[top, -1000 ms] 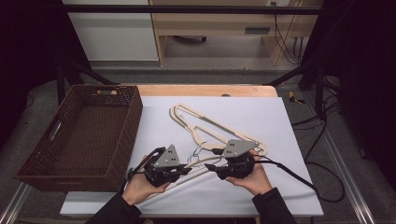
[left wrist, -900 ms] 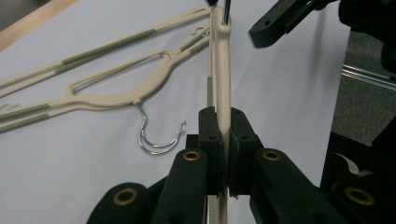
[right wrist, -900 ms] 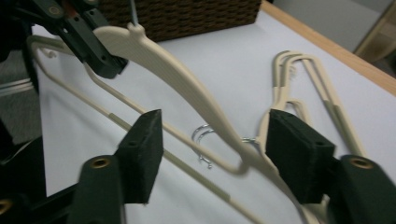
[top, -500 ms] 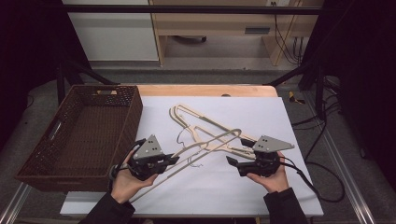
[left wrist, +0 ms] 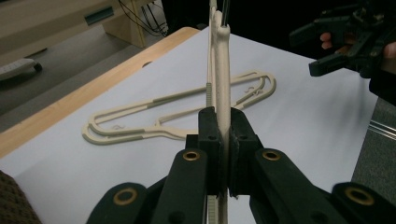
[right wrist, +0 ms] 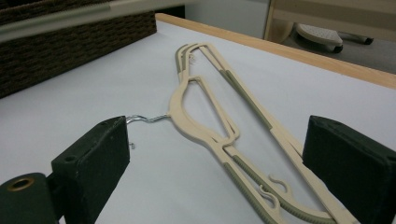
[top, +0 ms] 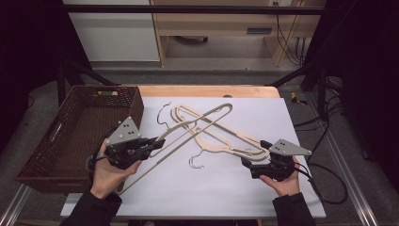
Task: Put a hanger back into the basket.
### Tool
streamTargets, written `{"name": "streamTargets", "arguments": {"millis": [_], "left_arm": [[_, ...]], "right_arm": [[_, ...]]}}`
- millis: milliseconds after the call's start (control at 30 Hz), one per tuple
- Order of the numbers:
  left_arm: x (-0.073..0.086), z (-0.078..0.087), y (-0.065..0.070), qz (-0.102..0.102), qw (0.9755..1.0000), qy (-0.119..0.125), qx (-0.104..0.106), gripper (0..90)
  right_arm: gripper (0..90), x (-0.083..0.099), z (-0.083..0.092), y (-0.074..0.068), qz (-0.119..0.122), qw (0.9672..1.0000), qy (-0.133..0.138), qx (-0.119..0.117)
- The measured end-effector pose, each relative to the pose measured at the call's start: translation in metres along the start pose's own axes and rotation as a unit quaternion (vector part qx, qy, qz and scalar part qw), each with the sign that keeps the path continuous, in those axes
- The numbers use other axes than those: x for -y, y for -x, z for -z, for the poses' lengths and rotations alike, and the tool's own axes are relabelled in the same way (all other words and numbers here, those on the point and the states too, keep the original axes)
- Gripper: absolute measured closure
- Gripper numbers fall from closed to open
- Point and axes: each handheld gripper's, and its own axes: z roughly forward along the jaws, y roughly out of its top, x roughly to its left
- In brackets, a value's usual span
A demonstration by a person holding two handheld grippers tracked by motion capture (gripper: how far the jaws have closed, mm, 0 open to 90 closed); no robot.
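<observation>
While the left gripper (top: 149,145) pinches the lifted hanger (top: 197,123) by its end above the table (top: 301,122) beside the basket (top: 70,136), and the right gripper (top: 248,165), jaws just spread, is empty, it could swing and snag the flat hanger (top: 221,146)

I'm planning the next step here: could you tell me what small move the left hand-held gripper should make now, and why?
Probably carry the hanger left toward the basket. The left hand-held gripper is shut on its bar and has it lifted at a slant, and the right hand-held gripper, whose jaws have just been opening, stands apart with nothing between them.
</observation>
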Motion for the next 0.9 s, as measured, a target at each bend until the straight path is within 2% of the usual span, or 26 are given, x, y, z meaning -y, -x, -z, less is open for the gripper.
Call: {"name": "streamTargets", "arguments": {"millis": [200, 300, 433, 467, 567, 600, 667, 700, 767, 833, 867, 900], "left_arm": [[-0.015, 0.017, -0.017, 0.002, 0.9999, 0.009, -0.013, 86.0], [-0.018, 0.021, -0.023, 0.004, 0.9998, 0.009, -0.017, 86.0], [-0.020, 0.034, -0.043, 0.009, 0.9994, 0.008, -0.032, 86.0], [-0.020, 0.034, -0.043, 0.009, 0.9994, 0.008, -0.032, 86.0], [-0.016, 0.044, -0.062, 0.019, 0.9985, 0.011, -0.050, 86.0], [-0.016, 0.044, -0.062, 0.019, 0.9985, 0.011, -0.050, 86.0], [-0.010, 0.052, -0.076, 0.025, 0.9978, 0.015, -0.060, 86.0], [-0.010, 0.052, -0.076, 0.025, 0.9978, 0.015, -0.060, 86.1], [-0.005, 0.057, -0.087, 0.028, 0.9973, 0.016, -0.065, 86.0], [0.001, 0.062, -0.098, 0.030, 0.9964, 0.014, -0.078, 86.1], [0.001, 0.062, -0.098, 0.030, 0.9964, 0.014, -0.078, 86.0], [0.006, 0.065, -0.105, 0.027, 0.9956, 0.015, -0.088, 86.0]], "right_arm": [[7.0, 0.003, 0.002, 0.003, -0.007, 0.9999, 0.001, 0.013], [6.7, 0.004, 0.002, 0.004, -0.014, 0.9998, 0.003, 0.016], [6.4, 0.006, 0.002, 0.005, -0.013, 0.9998, 0.000, 0.017], [6.4, 0.006, 0.002, 0.005, -0.013, 0.9998, 0.000, 0.017], [6.1, 0.006, 0.003, 0.006, -0.015, 0.9997, -0.001, 0.017], [6.1, 0.006, 0.003, 0.006, -0.016, 0.9997, -0.001, 0.018], [6.1, 0.007, 0.003, 0.007, -0.018, 0.9997, -0.003, 0.018], [6.1, 0.007, 0.003, 0.007, -0.017, 0.9997, -0.003, 0.019], [6.1, 0.007, 0.003, 0.008, -0.016, 0.9997, -0.004, 0.017], [6.1, 0.007, 0.002, 0.008, -0.016, 0.9997, -0.005, 0.018], [6.1, 0.007, 0.002, 0.008, -0.016, 0.9997, -0.005, 0.018], [6.0, 0.008, 0.002, 0.007, -0.019, 0.9996, -0.006, 0.019]]}}
